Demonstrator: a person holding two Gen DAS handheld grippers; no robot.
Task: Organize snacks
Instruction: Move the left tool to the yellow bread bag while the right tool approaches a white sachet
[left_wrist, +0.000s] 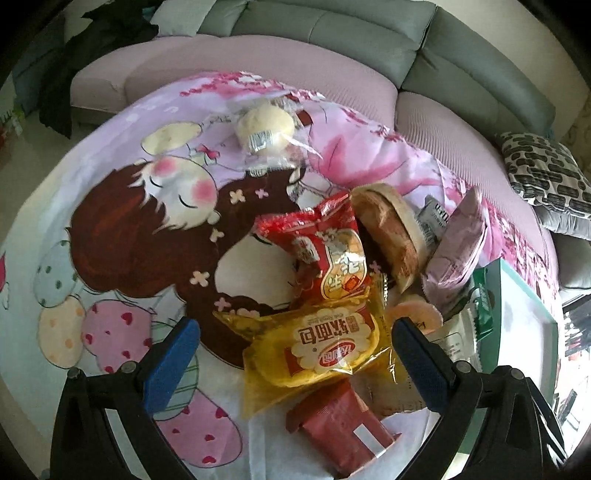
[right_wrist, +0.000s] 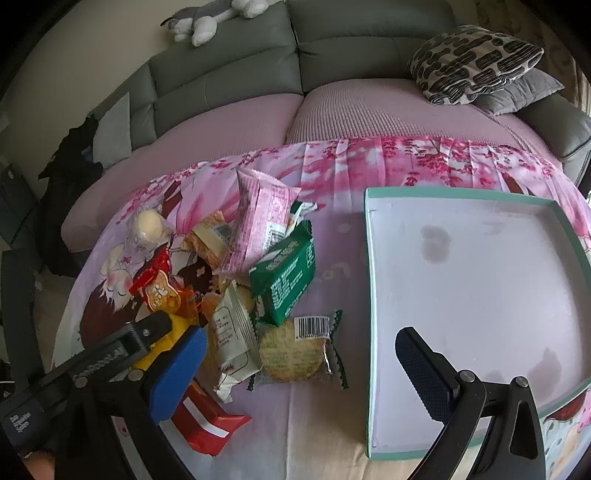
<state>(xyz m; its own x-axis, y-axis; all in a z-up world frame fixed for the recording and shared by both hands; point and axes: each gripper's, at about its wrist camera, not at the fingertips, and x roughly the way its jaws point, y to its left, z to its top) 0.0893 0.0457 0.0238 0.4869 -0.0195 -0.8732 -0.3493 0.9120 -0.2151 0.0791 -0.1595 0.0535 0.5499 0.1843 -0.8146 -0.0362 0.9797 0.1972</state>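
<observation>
A cartoon-printed cloth (left_wrist: 122, 236), lilac with a sleeping brown-haired girl, pastel eggs and pink blossom along its far edge, covers the tabletop. Beyond it runs a sofa: pale pink ribbed seat cushions (right_wrist: 369, 110) in front, grey-green backrests (left_wrist: 332, 26) behind. A black-and-white patterned pillow (right_wrist: 476, 62) sits far right on the seat, stacked on a grey one, and a grey-and-white plush toy (right_wrist: 207, 18) lies on top of the backrest. Dark clothing (right_wrist: 70, 158) is heaped at the sofa's left end.

The left gripper (left_wrist: 295, 350) hovers with its blue-padded fingers (left_wrist: 171, 360) spread apart over the snack pile, holding nothing. Between them lies a yellow bread packet (left_wrist: 317, 350); nearer the camera a dark red bar wrapper (left_wrist: 340, 424), just ahead a red packet (left_wrist: 328, 251), then a brown-and-cream wrapped cake (left_wrist: 391, 232) and a pink pouch (left_wrist: 458, 247) ahead to the right. Well ahead, alone, sits a clear-bagged round bun (left_wrist: 266, 127).

The right gripper (right_wrist: 299, 373) is also wide open and empty. A round cracker in clear wrap (right_wrist: 295, 350) lies between its fingers, a green packet (right_wrist: 288, 280) just ahead, a white packet (right_wrist: 232, 332) toward its left finger. Its right finger overlaps a shallow teal-rimmed white tray (right_wrist: 373, 295), which holds no snacks.
</observation>
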